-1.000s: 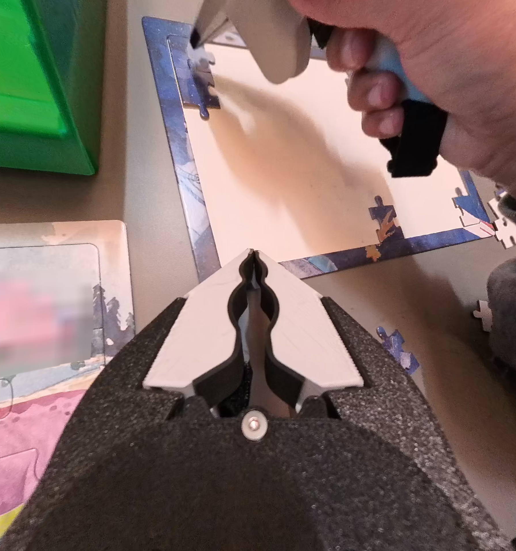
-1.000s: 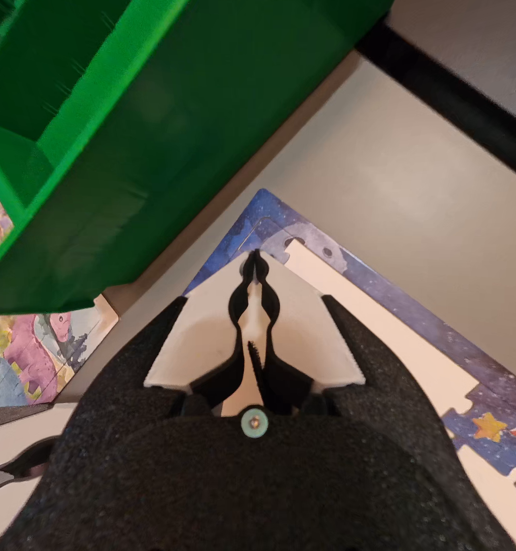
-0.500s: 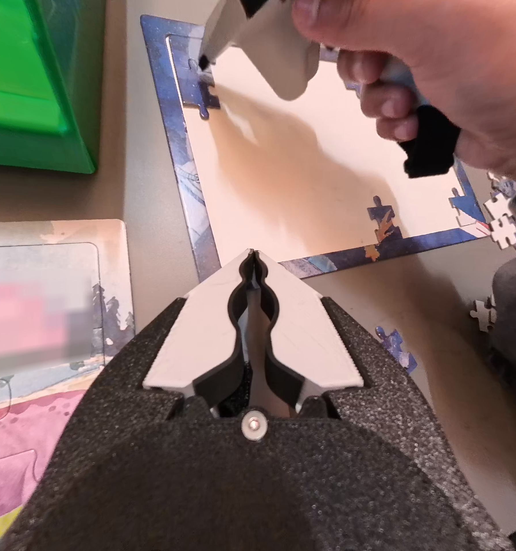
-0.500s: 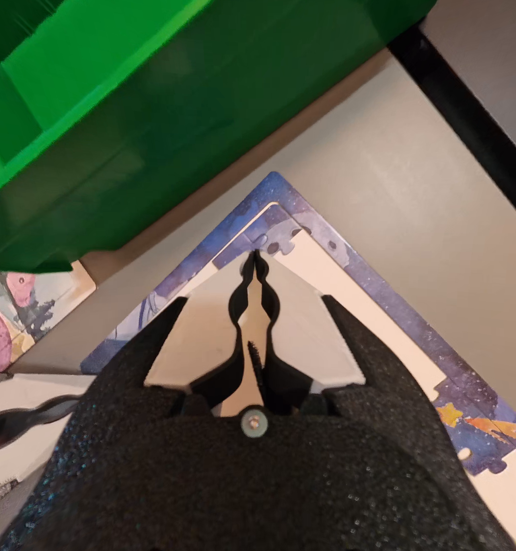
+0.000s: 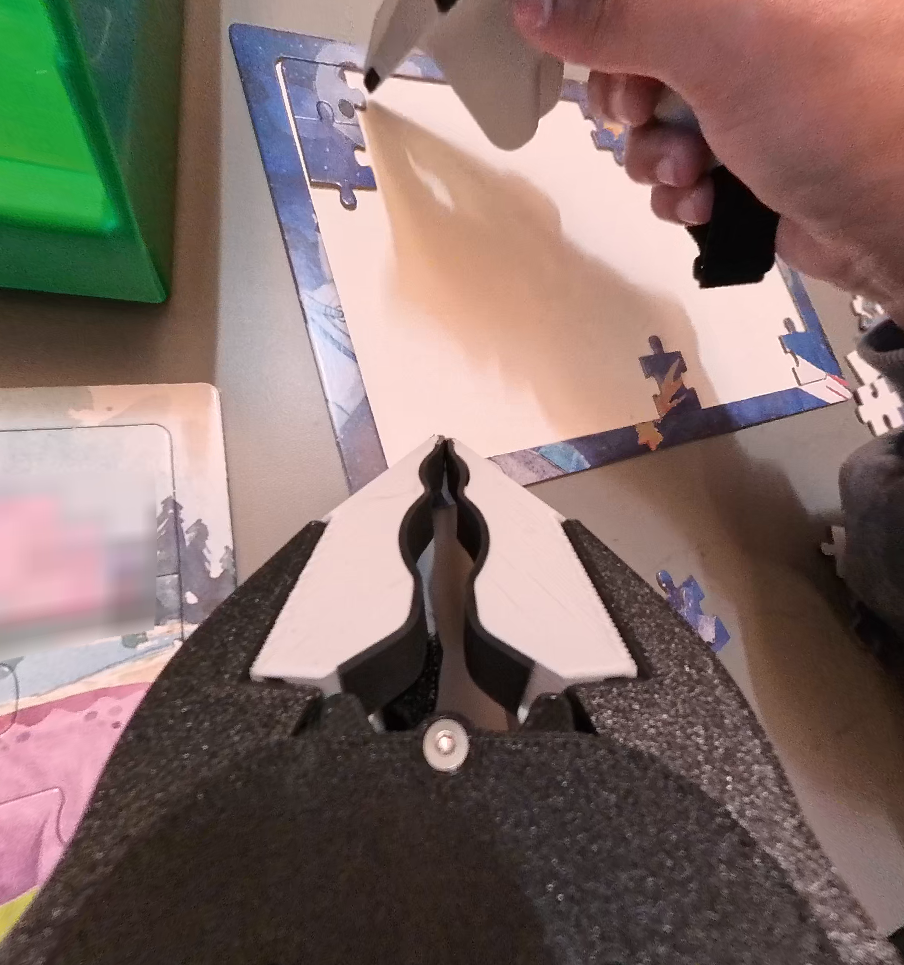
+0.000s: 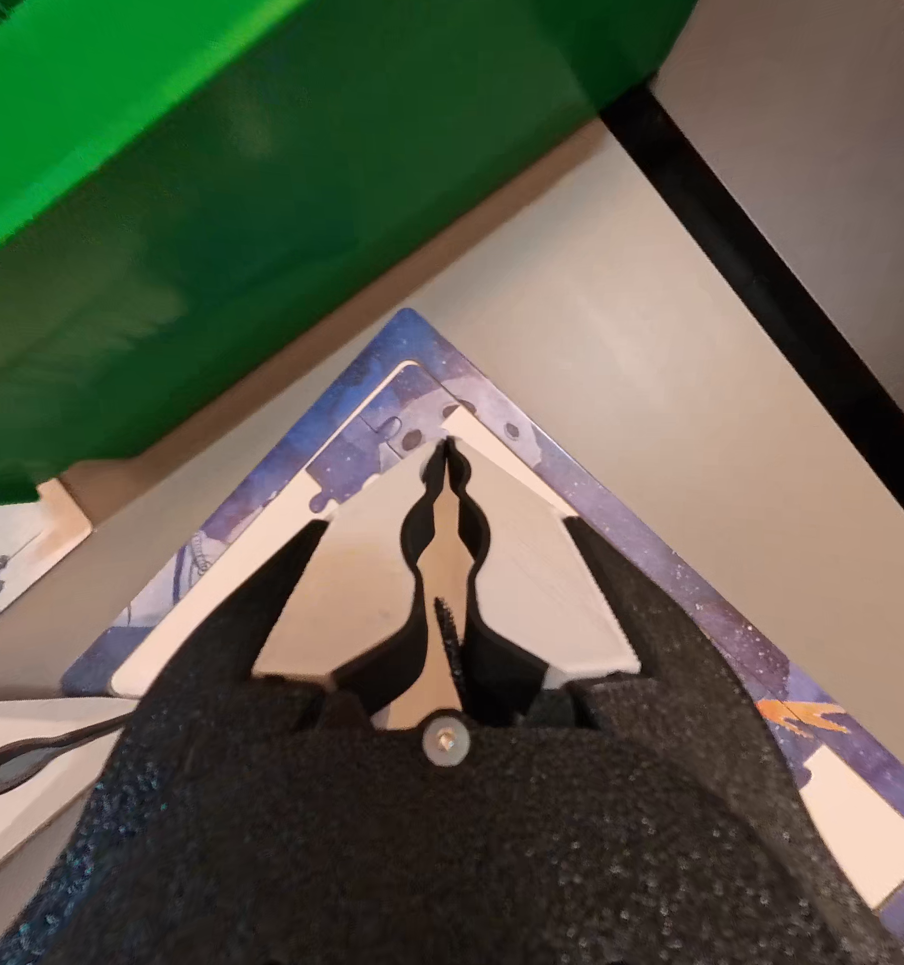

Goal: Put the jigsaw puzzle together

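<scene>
The puzzle board (image 5: 303, 209) has a blue border and a bare cream bed. Two or three blue pieces (image 5: 332, 141) sit joined in its far left corner. More placed pieces (image 5: 666, 376) sit along its near edge. My right gripper (image 5: 372, 79) is shut and empty, its tips right at the edge of the corner pieces (image 6: 413, 412); I cannot tell if they touch. In its own view the right gripper (image 6: 447, 444) points into that corner of the board (image 6: 622, 527). My left gripper (image 5: 443, 444) is shut and empty, over the board's near left corner.
A green bin (image 5: 47, 156) stands left of the board, close to its corner (image 6: 282, 183). A second, pastel puzzle (image 5: 100, 522) lies near left. A loose blue piece (image 5: 692, 611) and white-backed pieces (image 5: 878, 412) lie at the right. A black table edge (image 6: 752, 235) runs behind. Some 15 cm of space lies between my two pairs of fingers.
My right gripper has drawn back and to the right off the corner pieces, staying shut. The corner pieces now show more fully. My left gripper has not moved.
</scene>
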Demonstrator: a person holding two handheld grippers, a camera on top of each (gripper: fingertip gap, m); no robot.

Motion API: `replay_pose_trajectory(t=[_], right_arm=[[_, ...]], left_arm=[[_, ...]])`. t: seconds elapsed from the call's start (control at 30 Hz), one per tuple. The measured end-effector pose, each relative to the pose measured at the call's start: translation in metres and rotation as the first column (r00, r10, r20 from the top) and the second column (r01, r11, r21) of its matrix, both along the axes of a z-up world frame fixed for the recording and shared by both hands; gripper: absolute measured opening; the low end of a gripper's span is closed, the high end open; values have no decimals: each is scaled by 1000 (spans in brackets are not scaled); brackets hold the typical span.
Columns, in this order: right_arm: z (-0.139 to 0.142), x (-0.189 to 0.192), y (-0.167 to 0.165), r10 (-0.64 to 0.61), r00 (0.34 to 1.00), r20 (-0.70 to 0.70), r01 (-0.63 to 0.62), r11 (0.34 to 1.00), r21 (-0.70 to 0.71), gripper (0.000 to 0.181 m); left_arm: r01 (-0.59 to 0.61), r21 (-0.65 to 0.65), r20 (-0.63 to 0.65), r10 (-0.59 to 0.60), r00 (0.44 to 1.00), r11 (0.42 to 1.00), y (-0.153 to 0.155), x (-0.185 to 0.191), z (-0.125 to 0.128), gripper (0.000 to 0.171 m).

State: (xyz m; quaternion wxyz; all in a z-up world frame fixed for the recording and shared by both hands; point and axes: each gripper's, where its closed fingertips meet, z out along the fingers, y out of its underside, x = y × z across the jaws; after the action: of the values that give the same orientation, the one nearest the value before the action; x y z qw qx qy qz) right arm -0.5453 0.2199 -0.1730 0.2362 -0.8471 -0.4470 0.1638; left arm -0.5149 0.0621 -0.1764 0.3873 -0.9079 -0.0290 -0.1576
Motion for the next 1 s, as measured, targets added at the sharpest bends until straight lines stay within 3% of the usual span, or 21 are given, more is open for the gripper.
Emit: replay_pose_trajectory(t=[0.47, 0.67, 1.0], right_arm=[[2, -15, -2, 39, 999, 12, -39, 999, 1, 0], [-3, -12, -23, 80, 997, 9, -78, 992, -103, 0], [-2, -19, -18, 70, 998, -4, -70, 995, -72, 0]], left_arm=[[3, -1, 12, -3, 1000, 1000, -1, 0, 0, 0], [3, -1, 15, -3, 1000, 1000, -1, 0, 0, 0], [5, -1, 14, -5, 1000, 1000, -1, 0, 0, 0]])
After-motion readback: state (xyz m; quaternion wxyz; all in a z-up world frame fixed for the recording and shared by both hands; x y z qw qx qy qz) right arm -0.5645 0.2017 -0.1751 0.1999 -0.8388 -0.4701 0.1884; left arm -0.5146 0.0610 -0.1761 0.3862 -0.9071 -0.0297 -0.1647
